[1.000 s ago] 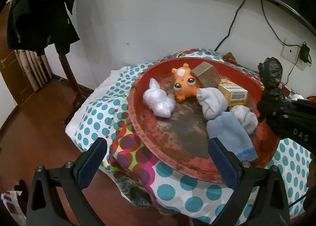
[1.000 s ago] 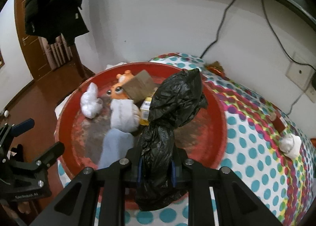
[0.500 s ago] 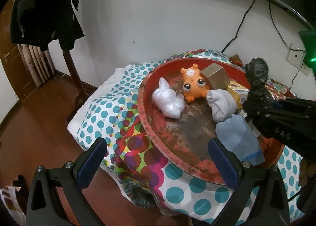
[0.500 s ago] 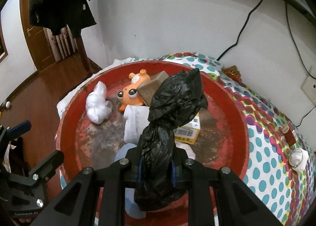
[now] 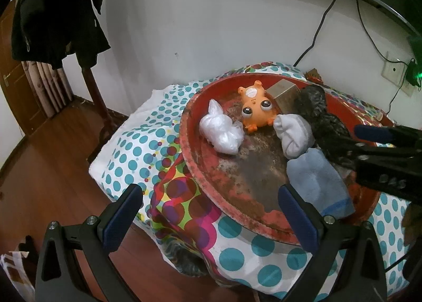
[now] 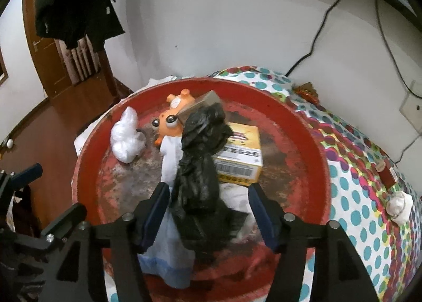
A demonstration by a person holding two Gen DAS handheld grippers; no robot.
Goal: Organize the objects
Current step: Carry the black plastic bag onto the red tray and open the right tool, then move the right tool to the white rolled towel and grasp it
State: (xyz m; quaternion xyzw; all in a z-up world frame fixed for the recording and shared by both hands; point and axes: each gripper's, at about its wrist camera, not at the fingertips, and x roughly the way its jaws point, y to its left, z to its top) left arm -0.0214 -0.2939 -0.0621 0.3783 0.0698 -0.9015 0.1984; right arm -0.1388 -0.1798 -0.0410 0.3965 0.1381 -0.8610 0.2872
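1. A table under a polka-dot cloth is standing against a white wall, with a wooden floor to its left.
2. A big round red tray, worn and rusty inside, is sitting on the cloth and holding nearly everything.
3. A dark coat is hanging on a stand in the far left corner.
4. The right gripper is reaching over the tray's near side; its jaws have just been opening and are standing wide apart. A crumpled black plastic bag is standing between them, neither pad pressing on it.
5. The left gripper is hovering at the tray's near left edge, jaws wide apart and holding nothing.
6. A pale blue sock is lying under the bag, beside a white sock.
7. A yellow box is sitting just behind the bag, partly hidden by it.
8. An orange toy animal, a brown box and a knotted white plastic bag are crowding the tray's far left.
9. A small white bundle is lying on the cloth, well right of the tray.
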